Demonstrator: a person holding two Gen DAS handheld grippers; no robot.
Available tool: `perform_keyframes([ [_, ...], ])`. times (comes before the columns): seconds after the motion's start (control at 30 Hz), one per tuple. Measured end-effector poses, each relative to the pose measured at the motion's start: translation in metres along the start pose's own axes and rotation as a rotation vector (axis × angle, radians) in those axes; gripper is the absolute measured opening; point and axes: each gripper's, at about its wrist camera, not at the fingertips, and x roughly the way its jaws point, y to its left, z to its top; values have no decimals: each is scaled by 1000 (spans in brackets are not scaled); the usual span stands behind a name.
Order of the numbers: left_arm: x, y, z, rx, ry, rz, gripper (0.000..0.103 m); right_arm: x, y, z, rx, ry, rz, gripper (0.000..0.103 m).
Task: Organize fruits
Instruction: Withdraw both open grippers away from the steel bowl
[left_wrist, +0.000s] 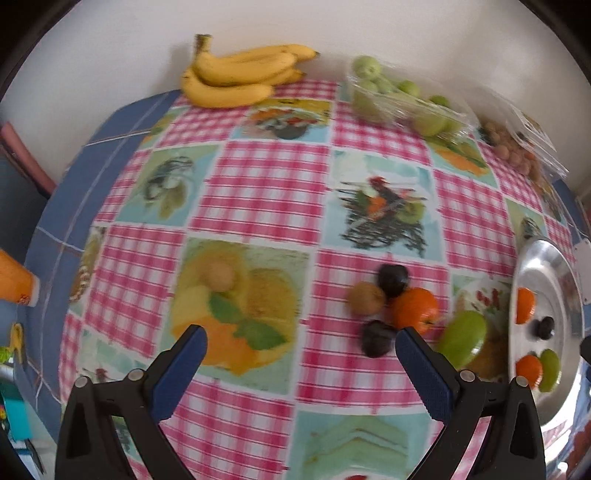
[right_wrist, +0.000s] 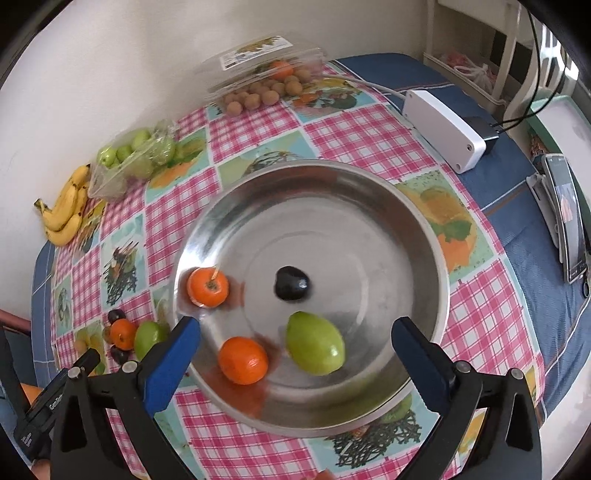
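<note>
- Steel bowl (right_wrist: 369, 206) on the checked tablecloth (right_wrist: 369, 136), holding two oranges (right_wrist: 243, 360), a green fruit (right_wrist: 315, 343) and a dark plum (right_wrist: 291, 283).
- Right gripper (right_wrist: 295, 341) above the bowl's near rim, jaws spread wide, gripping nothing.
- Left gripper (left_wrist: 301, 345) over the cloth, jaws likewise spread and empty.
- Loose cluster (left_wrist: 397, 308) just left of the bowl (orange, green fruit, two dark plums, one brownish fruit), pieces touching.
- Bananas (left_wrist: 240, 75) at the far edge by the wall.
</note>
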Motion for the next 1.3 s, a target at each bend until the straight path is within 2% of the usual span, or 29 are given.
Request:
perform_keyframes([
  [0.13,-7,17,2,-28,-32,35,103,-1,18,-8,-26,15,52,103],
  [0.37,-23,48,7,-99,-82,38,103,-1,53,-20,-89,26,96,103],
  [0.6,-19,73,7,-168,-59,14,103,11,96,-32,-179,73,124,103],
  [0.83,-9,90,7,-218,-29,-5,103,18,128,-43,-254,78,180,103],
  [1.17,1,93,12,-212,-27,-31,103,27,140,-45,-289,51,202,103],
  [1.3,4,88,15,-186,-28,-43,103,26,144,-43,-322,29,163,103],
])
